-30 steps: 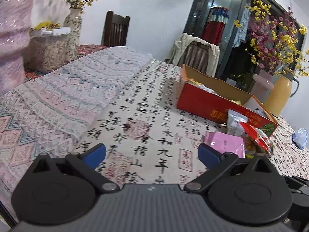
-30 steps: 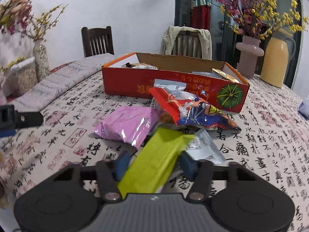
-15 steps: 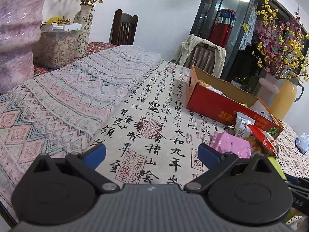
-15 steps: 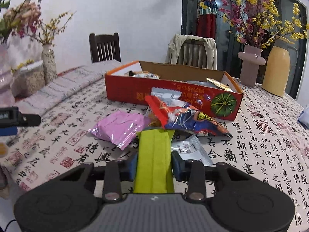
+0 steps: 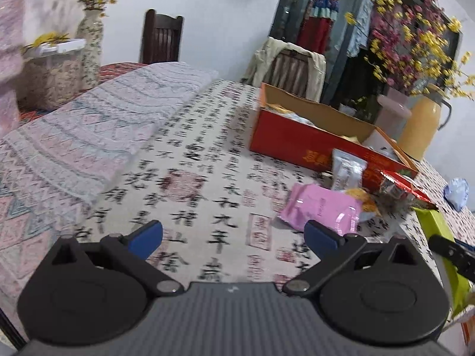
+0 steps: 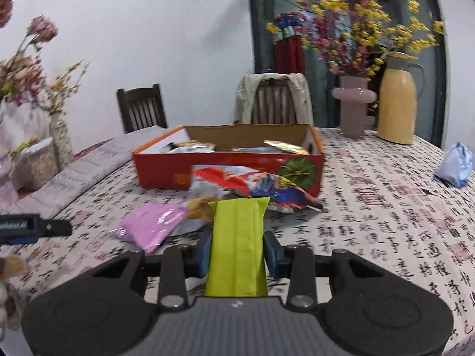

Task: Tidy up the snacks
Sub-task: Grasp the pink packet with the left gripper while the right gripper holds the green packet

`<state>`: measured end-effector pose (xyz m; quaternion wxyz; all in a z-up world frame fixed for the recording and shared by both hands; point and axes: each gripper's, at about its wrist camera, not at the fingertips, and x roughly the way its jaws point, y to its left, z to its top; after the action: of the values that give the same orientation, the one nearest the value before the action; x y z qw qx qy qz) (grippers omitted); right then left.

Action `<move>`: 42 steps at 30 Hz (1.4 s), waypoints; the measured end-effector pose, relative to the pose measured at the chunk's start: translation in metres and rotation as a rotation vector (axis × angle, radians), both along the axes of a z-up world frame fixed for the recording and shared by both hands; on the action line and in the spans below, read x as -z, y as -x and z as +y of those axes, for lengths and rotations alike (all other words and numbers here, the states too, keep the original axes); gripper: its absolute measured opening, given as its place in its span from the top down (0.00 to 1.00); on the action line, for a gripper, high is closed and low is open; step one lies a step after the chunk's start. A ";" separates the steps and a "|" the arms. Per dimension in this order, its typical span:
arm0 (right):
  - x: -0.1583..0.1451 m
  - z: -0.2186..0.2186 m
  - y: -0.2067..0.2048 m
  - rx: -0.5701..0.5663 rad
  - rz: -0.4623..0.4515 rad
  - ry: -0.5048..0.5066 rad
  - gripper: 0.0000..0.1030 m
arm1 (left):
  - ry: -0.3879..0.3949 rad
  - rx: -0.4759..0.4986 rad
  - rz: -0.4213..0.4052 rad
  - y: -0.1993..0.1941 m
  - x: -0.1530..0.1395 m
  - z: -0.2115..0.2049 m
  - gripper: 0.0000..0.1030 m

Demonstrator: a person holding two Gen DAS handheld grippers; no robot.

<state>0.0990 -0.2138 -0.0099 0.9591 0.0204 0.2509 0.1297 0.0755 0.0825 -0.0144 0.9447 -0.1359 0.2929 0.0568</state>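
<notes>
My right gripper [image 6: 237,250] is shut on a lime-green snack packet [image 6: 237,237], lifted clear of the table and pointing at the open red box [image 6: 228,167], which holds several snacks. In front of the box lie a pink packet [image 6: 150,228] and a red and blue bag [image 6: 252,182]. In the left wrist view my left gripper [image 5: 233,235] stands open over bare tablecloth, with nothing between its fingers. The pink packet [image 5: 319,209] lies just beyond its right finger, the red box [image 5: 299,141] farther back, and the green packet [image 5: 439,237] shows at the right edge.
A calligraphy tablecloth [image 6: 386,222] covers the table, with a folded patterned cloth [image 5: 104,118] at the left. A pink vase [image 6: 353,106], a yellow thermos [image 6: 399,98] and a blue-white bag [image 6: 455,164] stand at the back right. Two chairs [image 6: 142,108] are behind the table.
My right gripper closed on the green packet and lifted it off the table, straightening it between the fingers. My left gripper shifted sideways over the cloth and stayed open.
</notes>
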 end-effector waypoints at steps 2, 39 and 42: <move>0.003 -0.008 -0.005 0.021 0.007 -0.013 0.66 | -0.006 0.023 0.002 -0.005 -0.001 -0.009 0.00; 0.046 -0.046 -0.072 0.009 0.097 -0.091 0.65 | -0.044 0.213 0.083 -0.101 0.016 -0.072 0.40; 0.046 -0.046 -0.070 0.011 0.094 -0.087 0.65 | -0.067 0.203 0.066 -0.096 0.014 -0.073 0.40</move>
<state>0.1695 -0.2598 -0.0564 0.9451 0.0696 0.2897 0.1339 0.1713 0.0092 -0.0288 0.9395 -0.0720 0.3341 -0.0250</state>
